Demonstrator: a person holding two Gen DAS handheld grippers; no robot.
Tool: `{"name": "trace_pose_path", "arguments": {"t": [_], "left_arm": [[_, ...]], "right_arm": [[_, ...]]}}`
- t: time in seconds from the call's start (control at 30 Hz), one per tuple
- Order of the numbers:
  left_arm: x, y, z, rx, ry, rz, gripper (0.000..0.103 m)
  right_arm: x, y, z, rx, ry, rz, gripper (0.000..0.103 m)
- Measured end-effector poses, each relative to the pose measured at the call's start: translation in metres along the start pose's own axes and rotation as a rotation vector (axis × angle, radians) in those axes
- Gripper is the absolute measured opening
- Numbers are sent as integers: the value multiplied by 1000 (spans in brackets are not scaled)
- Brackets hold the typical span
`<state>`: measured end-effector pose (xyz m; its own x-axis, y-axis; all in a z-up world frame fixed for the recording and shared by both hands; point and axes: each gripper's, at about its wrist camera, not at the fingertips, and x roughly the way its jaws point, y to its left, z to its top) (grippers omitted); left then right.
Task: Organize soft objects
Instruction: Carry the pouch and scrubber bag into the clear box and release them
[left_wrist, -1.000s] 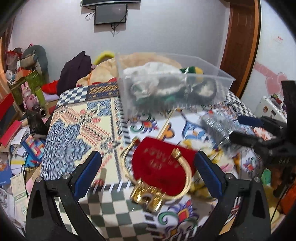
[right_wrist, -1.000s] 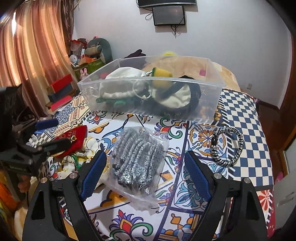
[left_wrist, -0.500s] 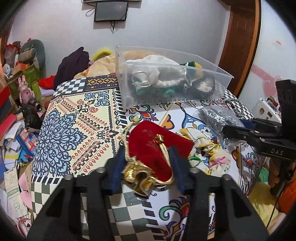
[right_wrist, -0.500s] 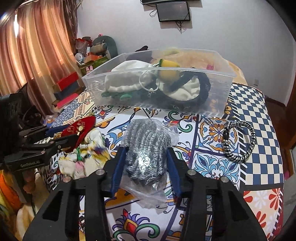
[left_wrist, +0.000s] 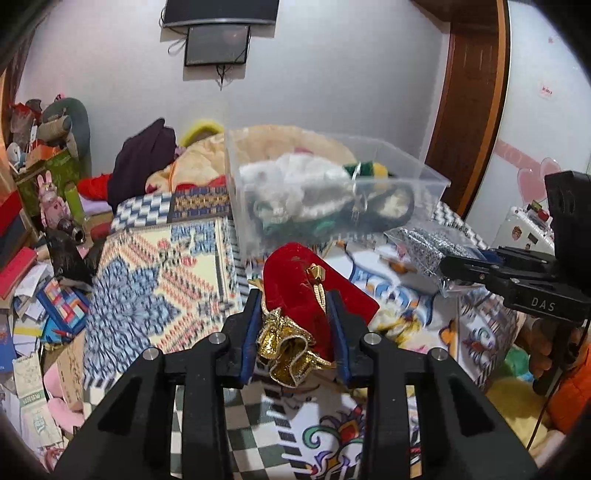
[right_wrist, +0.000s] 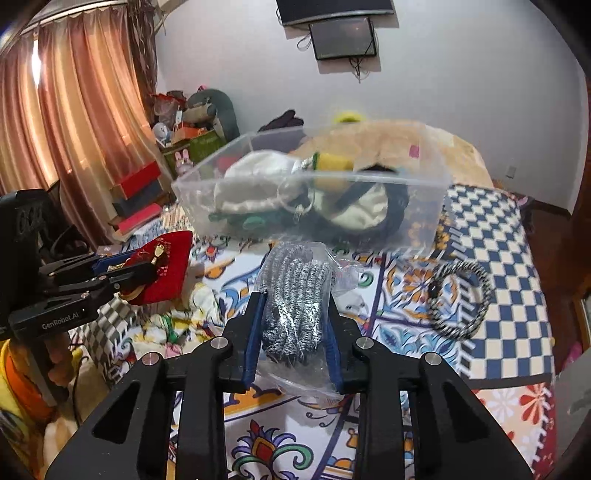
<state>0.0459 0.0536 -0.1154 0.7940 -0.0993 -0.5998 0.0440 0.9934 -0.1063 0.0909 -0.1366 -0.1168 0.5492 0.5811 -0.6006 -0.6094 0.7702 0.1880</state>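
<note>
My left gripper (left_wrist: 295, 299) is shut on a red velvet pouch (left_wrist: 299, 269) with a gold drawstring and holds it lifted above the patterned cloth; it also shows in the right wrist view (right_wrist: 162, 262). My right gripper (right_wrist: 295, 302) is shut on a clear bag of black-and-white cords (right_wrist: 295, 291), also lifted; the bag shows in the left wrist view (left_wrist: 424, 247). A clear plastic bin (right_wrist: 369, 192) with white and dark soft items stands just beyond both grippers, and shows in the left wrist view (left_wrist: 332, 192).
A black-and-white braided loop (right_wrist: 461, 295) lies on the cloth to the right. A crumpled floral cloth (right_wrist: 177, 325) lies between the grippers. Blankets and clothes (left_wrist: 147, 166) are piled behind the bin. Books and boxes (left_wrist: 33, 277) clutter the floor at left.
Both grippers closed on their items, the left on the red pouch and the right on the cord bag, and lifted them off the cloth toward the bin.
</note>
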Motion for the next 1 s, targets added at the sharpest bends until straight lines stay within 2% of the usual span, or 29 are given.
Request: {"name": "trace_pose_path", "arguments": {"t": [0.33, 0.5, 0.77, 1.0], "left_arm": [[-20, -17, 52, 40, -156, 0, 34], [-15, -22, 73, 38, -200, 2, 34], [8, -20, 103, 20, -212, 16, 34], [36, -27, 112, 46, -177, 28, 34]], "right_arm": [[-29, 4, 34, -65, -126, -66, 27], [-35, 1, 58, -73, -193, -94, 27], [-31, -1, 84, -95, -255, -148, 27], [-5, -8, 91, -97, -204, -192, 27]]}}
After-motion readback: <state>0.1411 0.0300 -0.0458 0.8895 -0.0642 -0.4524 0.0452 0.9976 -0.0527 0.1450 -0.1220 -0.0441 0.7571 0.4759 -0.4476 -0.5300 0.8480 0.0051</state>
